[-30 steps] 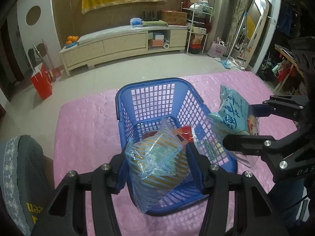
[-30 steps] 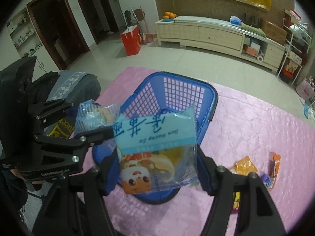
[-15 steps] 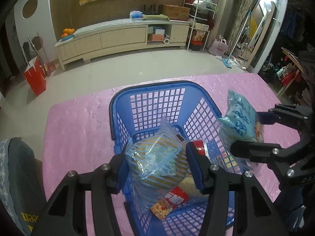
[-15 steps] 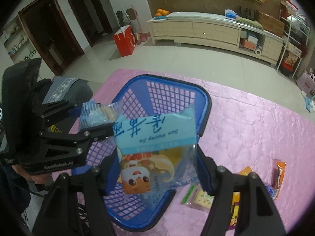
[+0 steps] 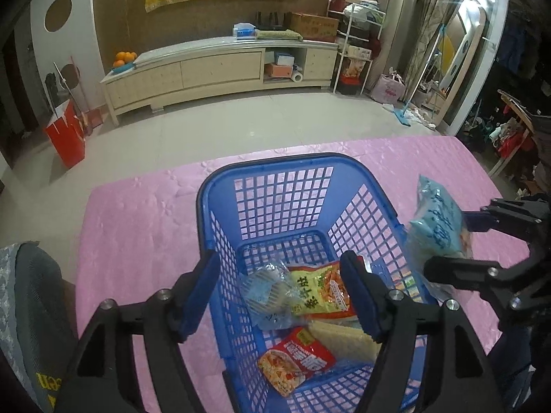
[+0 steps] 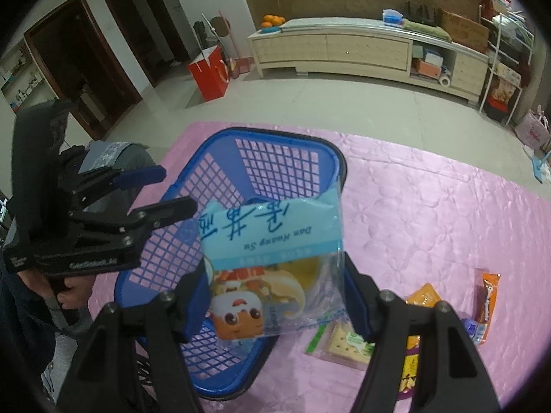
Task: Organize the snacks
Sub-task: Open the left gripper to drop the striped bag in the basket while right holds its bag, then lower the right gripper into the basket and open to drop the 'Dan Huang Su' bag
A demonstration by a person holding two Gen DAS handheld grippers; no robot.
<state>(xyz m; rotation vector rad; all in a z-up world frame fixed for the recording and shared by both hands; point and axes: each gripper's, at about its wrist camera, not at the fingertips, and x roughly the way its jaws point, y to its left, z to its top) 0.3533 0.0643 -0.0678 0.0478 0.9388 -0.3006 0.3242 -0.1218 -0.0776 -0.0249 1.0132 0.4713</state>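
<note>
A blue plastic basket (image 5: 275, 172) stands on the pink tablecloth (image 5: 137, 213). My left gripper (image 5: 280, 289) hangs over the basket with its jaws opening and nothing between them. Below it, the striped clear-wrapped snack (image 5: 265, 292) lies in the basket beside a yellow packet (image 5: 320, 292) and a red packet (image 5: 296, 361). My right gripper (image 6: 277, 296) is shut on a light blue pastry bag (image 6: 272, 258) over the basket's (image 6: 275, 141) right rim. The same bag (image 5: 437, 227) shows at the right of the left wrist view.
Loose snacks lie on the cloth right of the basket: a cracker pack (image 6: 344, 344), an orange packet (image 6: 422, 297) and an orange bar (image 6: 487, 299). A grey-covered chair (image 5: 31, 292) stands at the table's left. Beyond the table are tiled floor and a long cabinet (image 5: 220, 69).
My left gripper opened and the striped snack dropped from it into the basket. Both grippers came closer over the basket. The right gripper kept its hold on the blue bag.
</note>
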